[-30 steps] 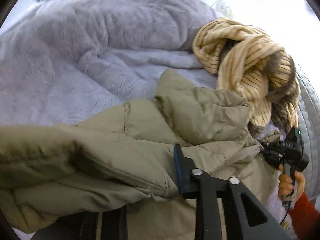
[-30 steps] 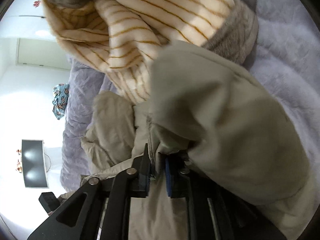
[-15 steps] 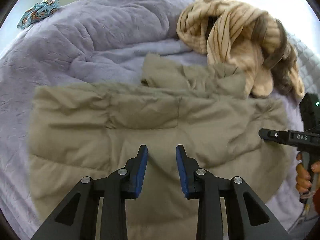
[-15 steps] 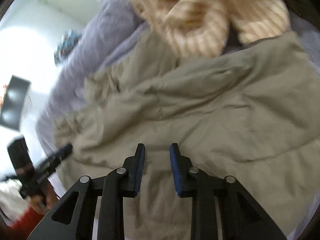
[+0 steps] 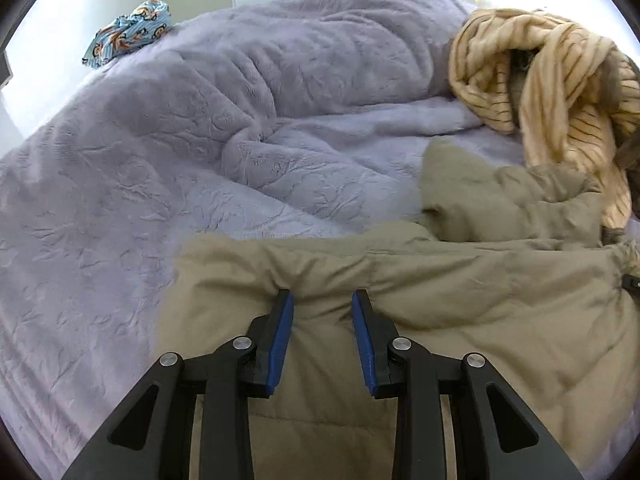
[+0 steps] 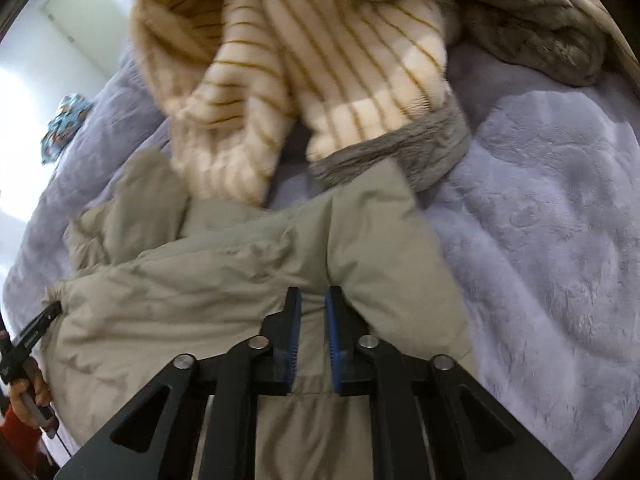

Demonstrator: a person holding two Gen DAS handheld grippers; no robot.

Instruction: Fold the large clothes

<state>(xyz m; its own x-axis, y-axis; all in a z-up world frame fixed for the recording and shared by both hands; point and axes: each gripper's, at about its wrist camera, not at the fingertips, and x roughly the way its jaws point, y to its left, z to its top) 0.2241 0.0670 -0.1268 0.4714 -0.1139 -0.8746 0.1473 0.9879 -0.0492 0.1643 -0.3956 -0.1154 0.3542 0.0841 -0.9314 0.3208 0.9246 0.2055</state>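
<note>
A khaki padded jacket lies spread on the lilac bed cover, also in the right wrist view. My left gripper is open, its tips at a ridge of the jacket near its left edge, with fabric between the blue pads. My right gripper is open with a narrow gap, its tips resting at a seam near the jacket's right edge. A loose part of the jacket lies bunched behind it. The left gripper's tip also shows in the right wrist view.
A cream and brown striped fleece garment is heaped just behind the jacket, also in the right wrist view. The lilac plush cover is rumpled at the back. A blue patterned cloth lies at the far left corner.
One second ago both grippers were shut on the lifted jacket. They let go, and the jacket now lies flat. Both grippers have dropped close to the fabric.
</note>
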